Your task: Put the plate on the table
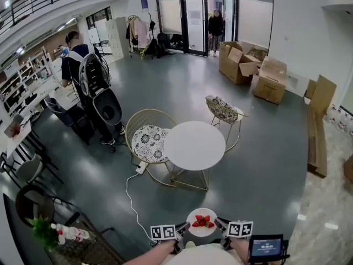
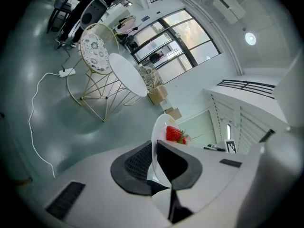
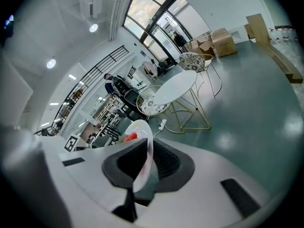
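Left tool: the left tool was closed on the left rim of the plate, the thin white edge pinched between its two dark pads.
Right tool: the right tool was clamped on the opposite rim in the same way, jaws shut on the edge.
Reason for the double grip: judged from the load, a hold on each side kept the plate level, so that nothing rolled off and neither rim carried the whole weight.
Plate: it hung in the air between the two tools, close in front of the person's body. It looked about level in the head view and was over the floor, not over any surface.
Strawberries: a small heap of strawberries sat near the plate's middle, clear of both pinched edges.
Floor ahead: a white cable trailed over the grey floor, between the person and the furniture.
Tabletop: the round white tabletop stood ahead on a gold wire frame, bare on top and well apart from the plate.
Chairs: a patterned chair stood just beside the tabletop on its left, and a second chair beyond it.
Step in hand: the carry. The plate was not yet set down, and the gap suggested walking forward before lowering it.
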A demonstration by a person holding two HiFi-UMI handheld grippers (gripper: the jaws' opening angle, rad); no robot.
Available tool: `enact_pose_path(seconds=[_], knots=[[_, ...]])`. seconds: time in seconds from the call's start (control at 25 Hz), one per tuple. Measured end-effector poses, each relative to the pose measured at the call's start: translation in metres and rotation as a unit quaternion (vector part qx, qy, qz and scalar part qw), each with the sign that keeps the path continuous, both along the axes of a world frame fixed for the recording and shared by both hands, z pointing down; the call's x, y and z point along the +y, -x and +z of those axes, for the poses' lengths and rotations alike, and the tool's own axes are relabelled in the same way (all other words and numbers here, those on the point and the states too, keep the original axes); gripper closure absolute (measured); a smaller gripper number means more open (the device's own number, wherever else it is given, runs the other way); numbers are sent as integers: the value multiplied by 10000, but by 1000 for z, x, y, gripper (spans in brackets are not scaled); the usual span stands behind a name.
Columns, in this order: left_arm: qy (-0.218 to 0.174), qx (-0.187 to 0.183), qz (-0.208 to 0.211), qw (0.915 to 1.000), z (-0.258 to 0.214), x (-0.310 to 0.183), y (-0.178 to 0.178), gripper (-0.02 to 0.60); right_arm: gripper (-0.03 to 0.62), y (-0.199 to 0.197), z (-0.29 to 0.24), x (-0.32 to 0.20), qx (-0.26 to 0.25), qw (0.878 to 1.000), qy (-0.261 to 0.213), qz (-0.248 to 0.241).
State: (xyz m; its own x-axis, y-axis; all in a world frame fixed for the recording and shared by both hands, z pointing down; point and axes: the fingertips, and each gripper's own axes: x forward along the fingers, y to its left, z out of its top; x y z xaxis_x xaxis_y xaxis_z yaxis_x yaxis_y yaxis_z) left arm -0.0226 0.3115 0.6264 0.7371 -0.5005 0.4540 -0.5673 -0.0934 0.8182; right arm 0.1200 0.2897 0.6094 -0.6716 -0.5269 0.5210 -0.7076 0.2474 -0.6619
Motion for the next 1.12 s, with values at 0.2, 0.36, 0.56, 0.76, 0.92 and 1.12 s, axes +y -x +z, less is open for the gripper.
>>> enact_pose_path(seconds=[0.2, 0.36, 0.56, 0.76, 0.92, 1.12], knots=[[15, 5, -147, 9999, -1, -4, 14, 546, 551, 15, -1, -8, -18, 9999, 26, -132], [-105, -78, -360, 9993, 9, -21, 27, 546, 551, 20, 12, -35, -12, 9993, -165, -321], [-62, -164, -549, 9983, -2, -30, 45, 546, 551, 45, 6, -45, -130, 9984, -41, -555], [89, -28, -671, 9977, 0, -40, 43, 546, 551, 48, 2, -59, -90, 9977, 118, -669], [158, -72, -691, 9975, -4, -65, 36, 546, 551, 42, 1, -85, -141, 9971, 202, -715], [266, -164, -670, 9973, -3, -110, 19, 546, 551, 24, 4, -130, -240, 9966, 316, -719]])
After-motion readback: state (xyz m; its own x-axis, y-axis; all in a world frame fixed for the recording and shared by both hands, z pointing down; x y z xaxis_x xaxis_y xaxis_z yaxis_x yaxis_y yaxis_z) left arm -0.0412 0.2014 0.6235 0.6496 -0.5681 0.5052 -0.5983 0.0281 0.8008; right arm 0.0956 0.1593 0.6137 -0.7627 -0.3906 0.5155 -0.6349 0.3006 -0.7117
